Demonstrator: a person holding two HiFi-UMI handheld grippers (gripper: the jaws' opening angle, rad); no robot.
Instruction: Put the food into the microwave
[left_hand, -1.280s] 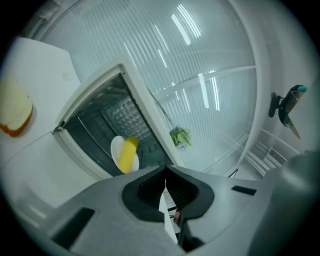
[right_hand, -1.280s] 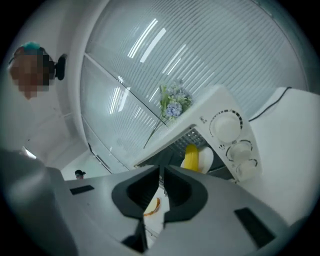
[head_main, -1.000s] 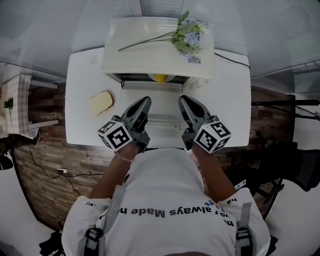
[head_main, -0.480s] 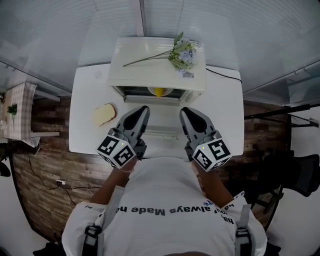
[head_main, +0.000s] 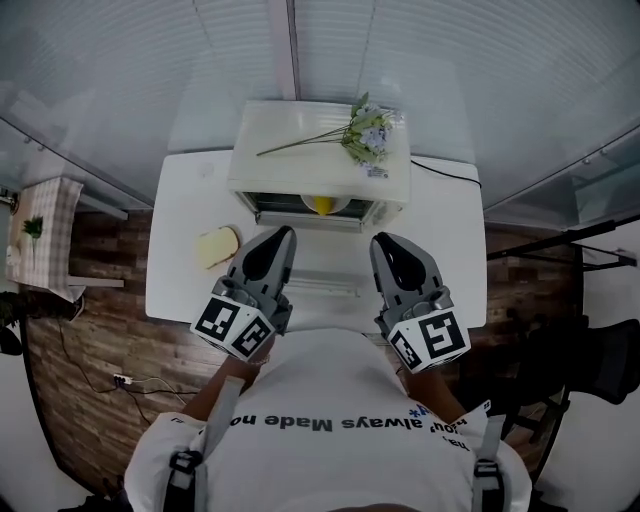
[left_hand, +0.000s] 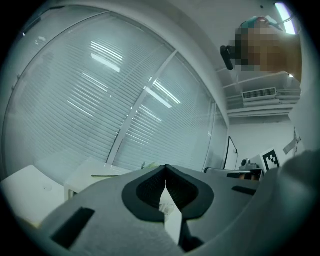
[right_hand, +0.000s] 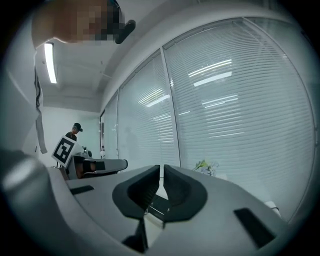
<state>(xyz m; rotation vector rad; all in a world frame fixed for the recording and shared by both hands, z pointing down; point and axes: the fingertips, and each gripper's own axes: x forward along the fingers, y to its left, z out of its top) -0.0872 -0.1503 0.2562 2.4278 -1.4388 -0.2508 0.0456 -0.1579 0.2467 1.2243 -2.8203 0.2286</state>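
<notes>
Hovering before the open microwave (head_main: 320, 160), both grippers empty; bread slice (head_main: 218, 246) outside it, on the table (head_main: 190, 200).

Left gripper (head_main: 283, 232): jaws pressed together at the tips, nothing between them, poised over the lowered door (head_main: 322, 262), just right of the bread slice. Right gripper (head_main: 382, 240): jaws drawn together to a thin slit, nothing held, above the door's right side. Bread slice lies flat, left of the door, not touched by either gripper. Yellow item (head_main: 321, 206) sits inside the cavity. Flower sprig (head_main: 365, 130) lies across the microwave's top.
</notes>
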